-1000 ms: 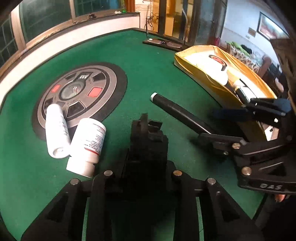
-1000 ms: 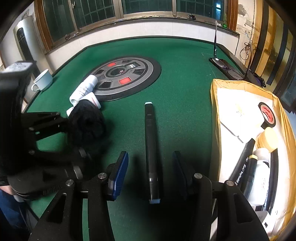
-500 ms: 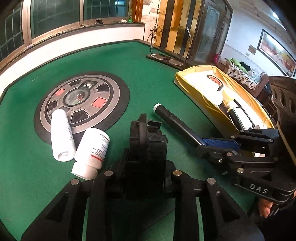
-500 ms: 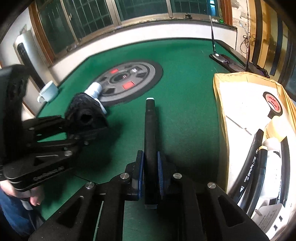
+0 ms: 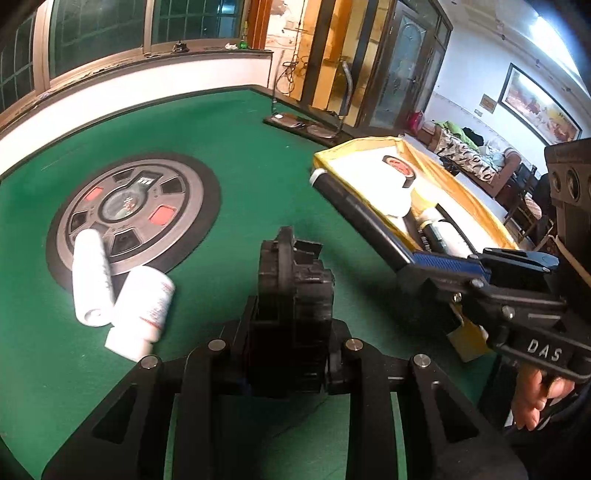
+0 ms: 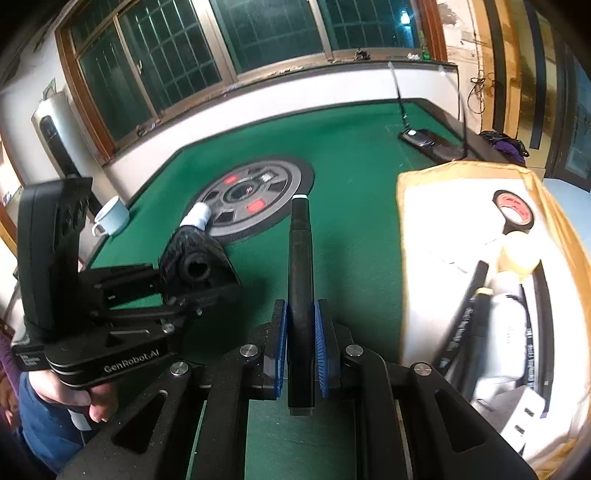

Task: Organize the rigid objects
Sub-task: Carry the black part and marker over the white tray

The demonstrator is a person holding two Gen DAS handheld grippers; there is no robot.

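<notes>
Right hand-held gripper (image 6: 300, 347), tilted downward, around black tube (image 6: 300, 273)

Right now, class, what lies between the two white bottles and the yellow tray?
In the left wrist view, between the white bottles and yellow tray: green felt, plus the gripped black part.

A home, likely a living or games room. The green felt surface (image 5: 258, 155) with a central control dial (image 5: 133, 210) looks like a mahjong table. Beyond it stand barred windows (image 6: 266, 33), a wood-framed glass door (image 5: 402, 74), a sofa (image 5: 476, 162) with patterned cushions, a framed painting (image 5: 539, 110) and a mug (image 6: 110, 218).
</notes>
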